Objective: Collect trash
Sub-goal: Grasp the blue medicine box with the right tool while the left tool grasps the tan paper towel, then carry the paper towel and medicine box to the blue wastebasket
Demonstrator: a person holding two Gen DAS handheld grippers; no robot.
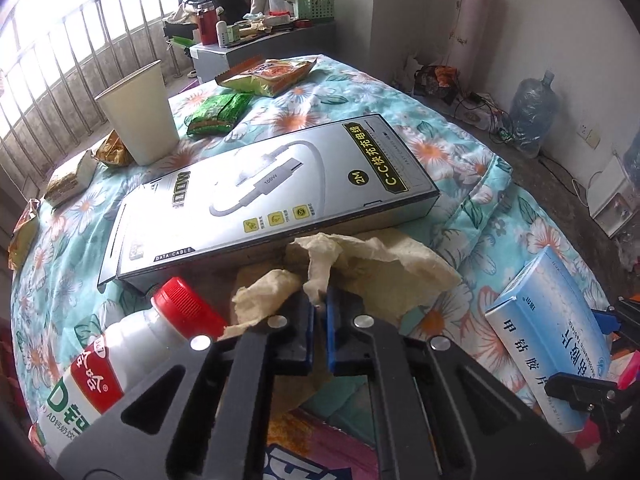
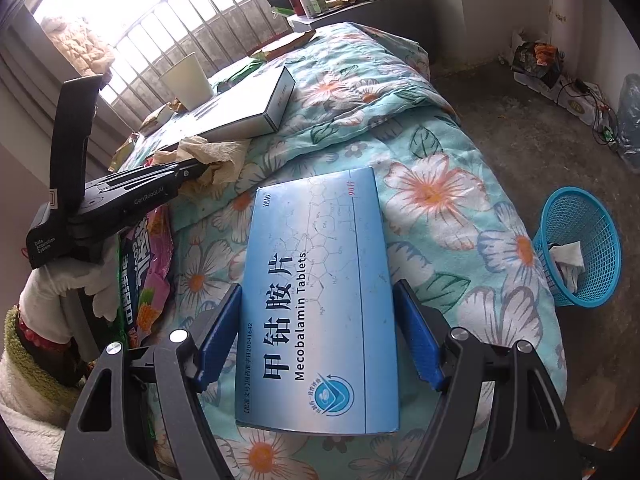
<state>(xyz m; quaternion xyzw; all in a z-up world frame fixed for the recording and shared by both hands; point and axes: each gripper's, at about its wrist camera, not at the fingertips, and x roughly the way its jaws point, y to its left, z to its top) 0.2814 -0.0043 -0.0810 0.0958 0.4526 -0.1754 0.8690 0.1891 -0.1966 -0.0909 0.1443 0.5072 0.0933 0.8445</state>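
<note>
Left claw (image 1: 320, 312) clenched on crumpled tissue (image 1: 360, 256), cable box (image 1: 272, 192) just behind; right claw (image 2: 320, 336) released astride tablet box (image 2: 320, 300)

Crumpled soft tissue (image 1: 360, 256), glossy card boxes (image 1: 272, 196), matt paper cup (image 1: 138, 116), plastic mesh basket (image 2: 576, 246), printed cloth quilt (image 2: 440, 200).

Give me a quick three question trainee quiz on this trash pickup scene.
1. True or false: the left gripper is shut on the tissue.
2. What sits between the right gripper's jaws? A) cup B) blue box C) bottle
3. Where is the basket?

Key
1. True.
2. B, the blue box; whether the pads press it is unclear.
3. On the floor beside the bed, holding white paper.
</note>
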